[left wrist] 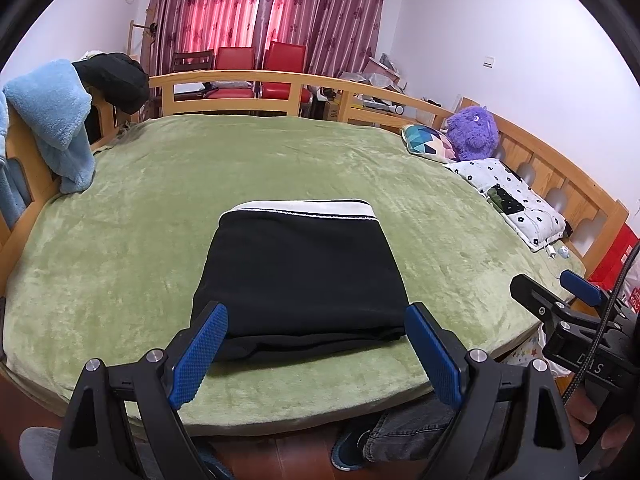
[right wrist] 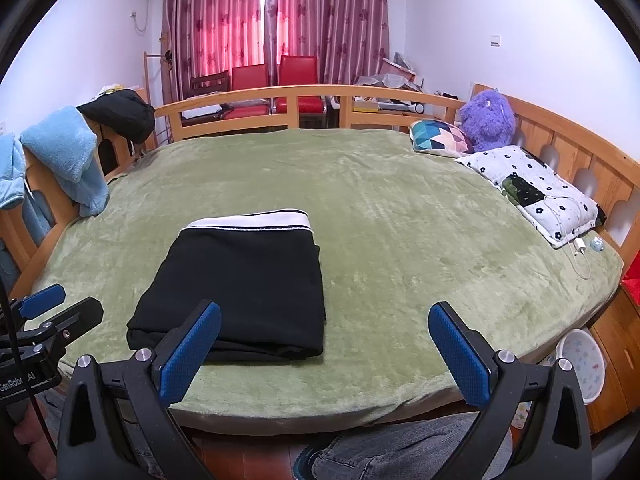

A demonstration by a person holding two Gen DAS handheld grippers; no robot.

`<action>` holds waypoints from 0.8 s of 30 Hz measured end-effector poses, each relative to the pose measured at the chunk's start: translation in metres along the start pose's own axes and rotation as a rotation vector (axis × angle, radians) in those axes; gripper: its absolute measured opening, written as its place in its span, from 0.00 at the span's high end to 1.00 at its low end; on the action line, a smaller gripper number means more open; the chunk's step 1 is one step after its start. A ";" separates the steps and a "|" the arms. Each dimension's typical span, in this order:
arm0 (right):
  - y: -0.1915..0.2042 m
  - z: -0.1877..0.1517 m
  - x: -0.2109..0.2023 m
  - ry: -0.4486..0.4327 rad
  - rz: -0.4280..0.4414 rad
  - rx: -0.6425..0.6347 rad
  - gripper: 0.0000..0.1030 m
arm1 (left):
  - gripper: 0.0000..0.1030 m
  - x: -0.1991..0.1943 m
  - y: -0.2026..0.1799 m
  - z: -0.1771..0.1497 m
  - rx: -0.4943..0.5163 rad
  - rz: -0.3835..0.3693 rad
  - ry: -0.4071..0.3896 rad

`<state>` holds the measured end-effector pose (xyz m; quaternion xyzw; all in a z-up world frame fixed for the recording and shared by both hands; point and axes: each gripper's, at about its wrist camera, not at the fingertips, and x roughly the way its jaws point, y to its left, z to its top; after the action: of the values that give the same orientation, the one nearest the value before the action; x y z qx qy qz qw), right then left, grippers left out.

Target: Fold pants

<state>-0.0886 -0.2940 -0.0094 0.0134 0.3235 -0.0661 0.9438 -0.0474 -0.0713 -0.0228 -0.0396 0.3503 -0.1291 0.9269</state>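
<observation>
Left wrist: folded pants [left wrist: 298, 276] near bed edge [left wrist: 320, 416]

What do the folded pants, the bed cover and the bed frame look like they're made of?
Pants: matte black soft knit, probably jersey, with a white elastic-looking waistband.
Bed cover: green plush fleece; its nap shows sheen and brush marks.
Bed frame: light varnished wood, with visible grain.

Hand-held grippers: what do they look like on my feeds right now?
Both match. The left hand-held gripper and right hand-held gripper have black angular frames with silver bolts and blue textured finger pads. A braided black cable runs along the right one; white lettering marks both bodies.
</observation>
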 end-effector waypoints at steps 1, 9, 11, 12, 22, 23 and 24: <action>0.000 0.000 -0.001 0.000 0.001 -0.001 0.01 | 0.12 0.000 0.000 0.000 0.002 -0.002 -0.001; -0.004 0.000 0.001 0.005 -0.012 -0.001 0.01 | 0.12 0.000 -0.001 0.001 -0.003 -0.004 -0.001; -0.005 0.000 0.002 0.009 -0.014 0.001 0.01 | 0.12 0.000 -0.001 0.001 -0.001 -0.003 -0.002; -0.006 -0.001 0.003 0.010 -0.014 0.002 0.01 | 0.12 0.001 -0.001 0.001 0.000 -0.001 -0.001; -0.006 -0.002 0.007 0.017 -0.014 -0.003 0.01 | 0.12 0.001 0.000 -0.002 -0.004 0.007 0.000; -0.006 -0.003 0.008 0.017 -0.013 -0.002 0.01 | 0.12 0.001 0.000 -0.002 -0.003 0.009 -0.001; -0.006 -0.003 0.009 0.017 -0.012 -0.003 0.01 | 0.12 0.001 0.001 -0.002 -0.005 0.006 0.000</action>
<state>-0.0846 -0.3005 -0.0171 0.0107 0.3319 -0.0710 0.9406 -0.0480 -0.0709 -0.0250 -0.0408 0.3509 -0.1253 0.9271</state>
